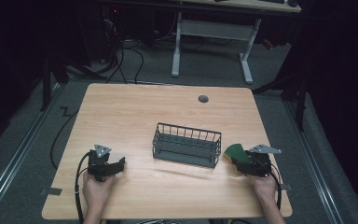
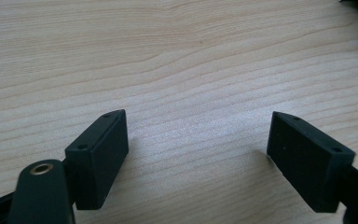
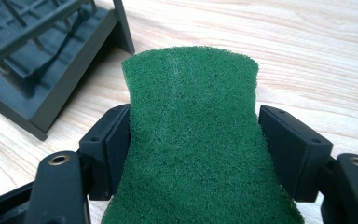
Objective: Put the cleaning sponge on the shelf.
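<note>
Right gripper view: the right gripper (image 3: 193,126) has its two black jaws clamped on the side edges of a green, fibrous scouring pad (image 3: 191,135), which pinches inward at the grip. High view: the pad sits just right of the dark wire basket (image 1: 187,144) on the pale wood-grain table (image 1: 135,112). Left gripper view: the left gripper (image 2: 198,140) jaws stand apart over bare wood.

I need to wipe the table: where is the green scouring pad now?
The green scouring pad is pinched in the right claw at the table's right side, just right of the wire basket.
</note>
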`<state>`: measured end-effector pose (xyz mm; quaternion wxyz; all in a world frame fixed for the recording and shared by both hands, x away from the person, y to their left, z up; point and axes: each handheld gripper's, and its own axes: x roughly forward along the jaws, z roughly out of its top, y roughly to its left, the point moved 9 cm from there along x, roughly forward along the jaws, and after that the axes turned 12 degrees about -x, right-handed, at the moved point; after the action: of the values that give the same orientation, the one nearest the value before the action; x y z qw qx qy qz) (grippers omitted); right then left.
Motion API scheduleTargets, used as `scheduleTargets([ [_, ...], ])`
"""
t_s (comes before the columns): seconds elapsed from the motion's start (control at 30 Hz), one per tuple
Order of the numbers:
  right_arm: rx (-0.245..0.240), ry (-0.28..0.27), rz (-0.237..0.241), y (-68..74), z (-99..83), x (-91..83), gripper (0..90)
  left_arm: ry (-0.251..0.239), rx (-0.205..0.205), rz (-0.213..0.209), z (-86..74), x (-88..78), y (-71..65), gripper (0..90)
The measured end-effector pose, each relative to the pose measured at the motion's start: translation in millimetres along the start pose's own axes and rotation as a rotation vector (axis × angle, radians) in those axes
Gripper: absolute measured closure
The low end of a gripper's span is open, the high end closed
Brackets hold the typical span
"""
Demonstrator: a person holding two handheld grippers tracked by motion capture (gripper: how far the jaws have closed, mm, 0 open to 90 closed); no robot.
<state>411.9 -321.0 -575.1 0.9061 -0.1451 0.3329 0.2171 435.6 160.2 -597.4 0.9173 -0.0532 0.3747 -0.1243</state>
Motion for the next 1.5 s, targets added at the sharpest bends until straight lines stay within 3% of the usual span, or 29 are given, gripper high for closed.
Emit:
scheduleTargets([
  [0.23, 0.016, -0.016, -0.002, -3.4, 2.5, -9.1, 28.8, 0.000, 0.005, 0.004, 0.0, 0.1, 0.0, 21.2],
  [0.47, 0.002, -0.027, 0.007, -3.0, 4.2, -14.9, 28.9, -0.001, 0.004, 0.007, 0.0, 0.2, -0.1, 21.5],
  [0.93, 0.043, -0.043, 0.041, -6.6, 6.7, -27.1, 29.1, 0.000, 0.002, 0.006, 0.1, 0.0, 0.2, 22.1],
  [1.5, 0.039, -0.108, 0.059, -11.5, 33.5, -52.8, 29.3, -0.001, 0.001, 0.006, 0.2, 0.0, 0.4, 22.4],
])
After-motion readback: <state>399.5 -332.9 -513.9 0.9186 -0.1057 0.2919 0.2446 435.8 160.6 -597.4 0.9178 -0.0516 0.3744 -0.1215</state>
